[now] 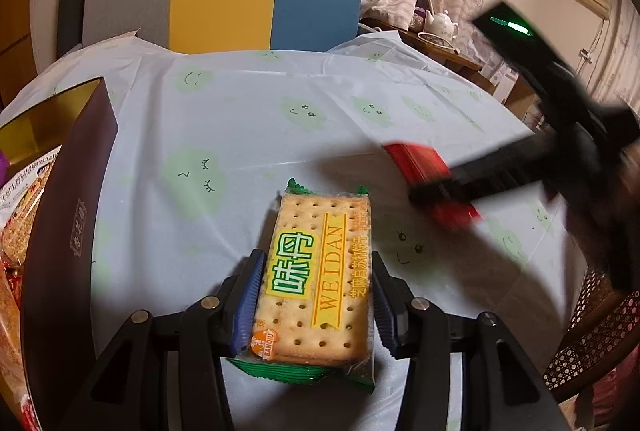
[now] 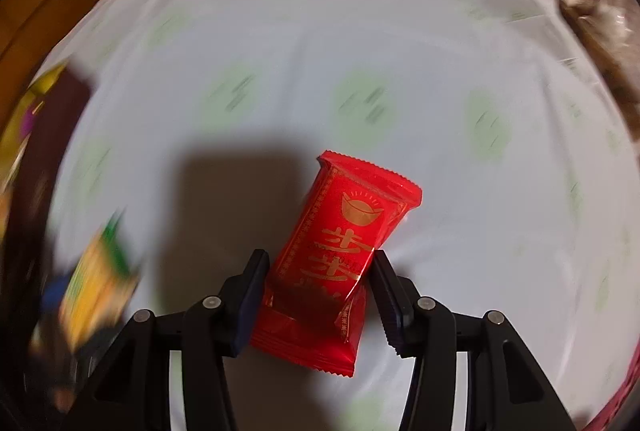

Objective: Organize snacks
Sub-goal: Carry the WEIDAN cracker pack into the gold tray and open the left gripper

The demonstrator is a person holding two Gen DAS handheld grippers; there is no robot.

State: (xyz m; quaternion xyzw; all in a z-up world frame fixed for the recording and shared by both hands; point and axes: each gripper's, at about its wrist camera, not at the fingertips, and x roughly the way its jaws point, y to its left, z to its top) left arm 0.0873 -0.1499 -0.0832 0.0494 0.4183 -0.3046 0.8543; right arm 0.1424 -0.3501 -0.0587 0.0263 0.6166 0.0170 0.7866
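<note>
Left claw (image 1: 316, 295) clamped on brittle cracker pack (image 1: 318, 271); right claw (image 2: 320, 295) clamped on light, crinkly red packet (image 2: 340, 251), at 2 o'clock

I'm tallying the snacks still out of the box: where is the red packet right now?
The red packet sits between the pads of the right tool, above the pale tablecloth; in the left wrist view it is right of the cracker pack.

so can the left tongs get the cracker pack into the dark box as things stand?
Probably yes. The left tongs grip the cracker pack, and the dark box sits just beside them with nothing between. The right tongs, holding a red packet, are on the other side.
</note>
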